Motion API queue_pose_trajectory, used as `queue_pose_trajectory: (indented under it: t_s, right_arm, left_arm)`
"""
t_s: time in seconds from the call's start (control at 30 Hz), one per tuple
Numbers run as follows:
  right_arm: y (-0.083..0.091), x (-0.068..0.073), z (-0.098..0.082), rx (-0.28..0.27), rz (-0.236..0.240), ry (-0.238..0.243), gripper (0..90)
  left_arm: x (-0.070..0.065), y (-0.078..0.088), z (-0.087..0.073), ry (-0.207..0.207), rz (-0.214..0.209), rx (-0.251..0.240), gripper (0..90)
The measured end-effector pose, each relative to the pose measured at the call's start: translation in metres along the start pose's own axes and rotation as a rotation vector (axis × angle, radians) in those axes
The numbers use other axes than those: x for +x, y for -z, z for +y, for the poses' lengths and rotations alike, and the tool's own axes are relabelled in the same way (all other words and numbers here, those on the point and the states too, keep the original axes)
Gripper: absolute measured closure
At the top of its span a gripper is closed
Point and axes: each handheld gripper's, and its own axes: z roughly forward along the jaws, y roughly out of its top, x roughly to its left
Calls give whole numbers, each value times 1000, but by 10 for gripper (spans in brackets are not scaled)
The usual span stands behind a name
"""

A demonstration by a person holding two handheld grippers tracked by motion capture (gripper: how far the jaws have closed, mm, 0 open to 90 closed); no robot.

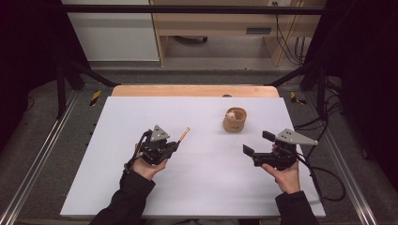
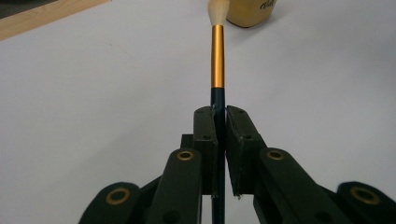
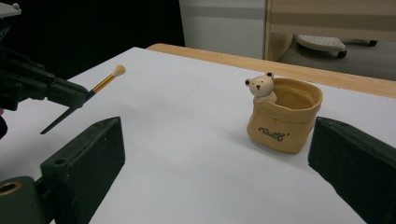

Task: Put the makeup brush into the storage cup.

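Your left gripper (image 2: 219, 126) was clamped on the dark handle of the brush (image 2: 217, 56), held above the white table (image 1: 117, 178), bristles aimed toward the bear pot (image 3: 285, 116). Your right gripper (image 3: 215, 154) stood wide and empty near that pot. You had open table between; tipping the brush upright over the pot's mouth and clearing the bear on its rim would have served best.

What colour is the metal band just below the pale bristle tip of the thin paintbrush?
Golden orange on the paintbrush; clearest in the left gripper view.

A wooden table (image 1: 195, 90) carries a large white rectangular sheet (image 1: 197, 178) over most of its top. A tan ceramic sack-shaped pot with a small bear figure (image 1: 234, 120) stands on the sheet, toward the far right.
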Motion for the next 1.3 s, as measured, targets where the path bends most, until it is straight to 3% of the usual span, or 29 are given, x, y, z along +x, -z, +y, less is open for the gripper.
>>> queue_pose_trajectory:
  t_s: [0.6, 0.9, 1.3]
  right_arm:
    - [-11, 12, 6, -4, 13, -12, 46]
    - [-18, 22, 17, -36, 32, -26, 52]
    - [-24, 30, 32, -69, 52, -62, 67]
  left_arm:
    - [-5, 7, 2, 47, 16, -84, 831]
    - [-14, 9, 8, 39, 18, -112, 831]
    - [-22, 13, 18, 67, 3, -165, 831]
